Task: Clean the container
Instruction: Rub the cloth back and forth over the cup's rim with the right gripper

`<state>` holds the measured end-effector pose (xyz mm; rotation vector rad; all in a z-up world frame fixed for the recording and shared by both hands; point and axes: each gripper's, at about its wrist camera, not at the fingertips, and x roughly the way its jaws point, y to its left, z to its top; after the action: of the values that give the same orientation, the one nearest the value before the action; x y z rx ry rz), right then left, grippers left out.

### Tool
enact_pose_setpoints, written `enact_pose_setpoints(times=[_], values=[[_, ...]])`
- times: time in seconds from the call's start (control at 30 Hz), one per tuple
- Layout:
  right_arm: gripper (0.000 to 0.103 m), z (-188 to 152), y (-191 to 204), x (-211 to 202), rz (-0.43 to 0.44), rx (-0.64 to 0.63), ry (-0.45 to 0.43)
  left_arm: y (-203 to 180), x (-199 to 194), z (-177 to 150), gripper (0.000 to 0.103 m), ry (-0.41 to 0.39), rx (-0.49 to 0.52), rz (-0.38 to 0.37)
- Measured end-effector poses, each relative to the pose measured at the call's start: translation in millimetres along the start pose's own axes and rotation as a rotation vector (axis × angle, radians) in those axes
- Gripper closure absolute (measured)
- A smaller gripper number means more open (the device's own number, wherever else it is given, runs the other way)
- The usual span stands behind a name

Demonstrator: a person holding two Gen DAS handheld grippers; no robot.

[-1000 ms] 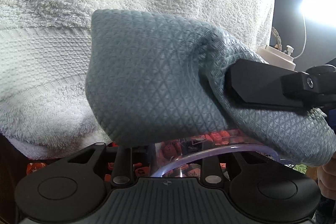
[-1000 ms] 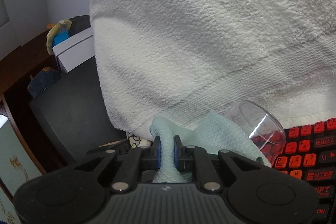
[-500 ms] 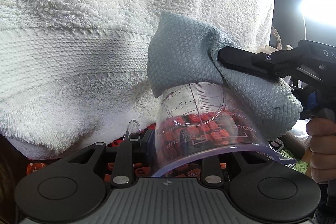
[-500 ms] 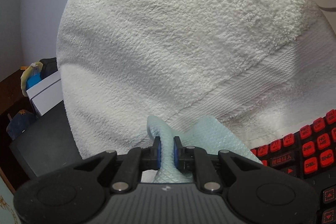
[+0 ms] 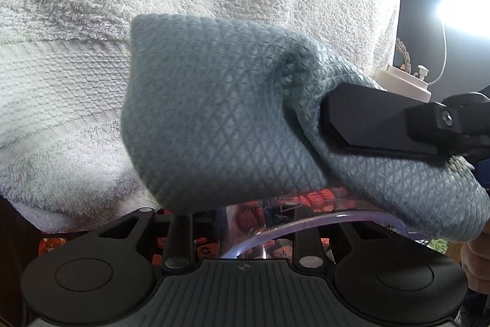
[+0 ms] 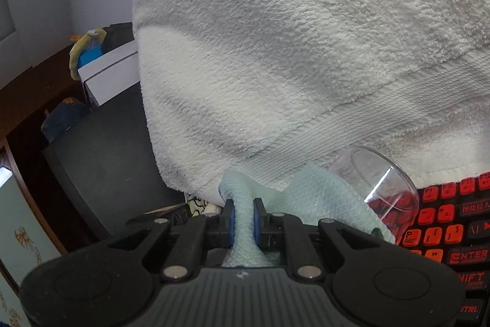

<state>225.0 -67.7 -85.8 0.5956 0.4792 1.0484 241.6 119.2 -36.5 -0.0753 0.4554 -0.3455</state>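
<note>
A clear measuring beaker (image 5: 309, 221) is held tilted in the air by my left gripper (image 5: 243, 219), which is shut on it. In the left wrist view only its near rim and a strip of wall show. A blue-grey waffle cloth (image 5: 220, 118) is draped over the rest. My right gripper (image 6: 243, 216) is shut on that cloth (image 6: 318, 198) and presses it against the beaker (image 6: 386, 180). One of its black fingers (image 5: 376, 124) lies on the cloth at the right of the left wrist view.
A big white towel (image 6: 306, 51) hangs close behind. Under the beaker lies a keyboard with red keys (image 6: 444, 222). A black box (image 6: 101, 149) and a white box (image 6: 107, 72) stand to the left. A white bottle cap (image 5: 401, 81) and a hand (image 5: 477, 262) are at the right.
Half a second ago the cloth sat only on the beaker's far end, baring its graduated wall. It has slid back over the beaker toward the rim, as it was a second ago.
</note>
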Motion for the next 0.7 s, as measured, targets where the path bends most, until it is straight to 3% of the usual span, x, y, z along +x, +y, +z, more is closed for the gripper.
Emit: enact_pose_setpoints(times=[0.3, 0.5, 0.7], values=[[0.092, 7, -17, -21, -0.139, 0.073, -0.156, -12, 10, 5, 0.078, 0.000, 0.002, 0.000], [0.092, 8, -37, -26, -0.115, 0.178, -0.201, -20, 18, 9, 0.078, 0.000, -0.001, -0.001], [0.092, 6, -21, -13, -0.067, 0.095, -0.111, -30, 27, 14, 0.078, 0.001, -0.001, -0.001]])
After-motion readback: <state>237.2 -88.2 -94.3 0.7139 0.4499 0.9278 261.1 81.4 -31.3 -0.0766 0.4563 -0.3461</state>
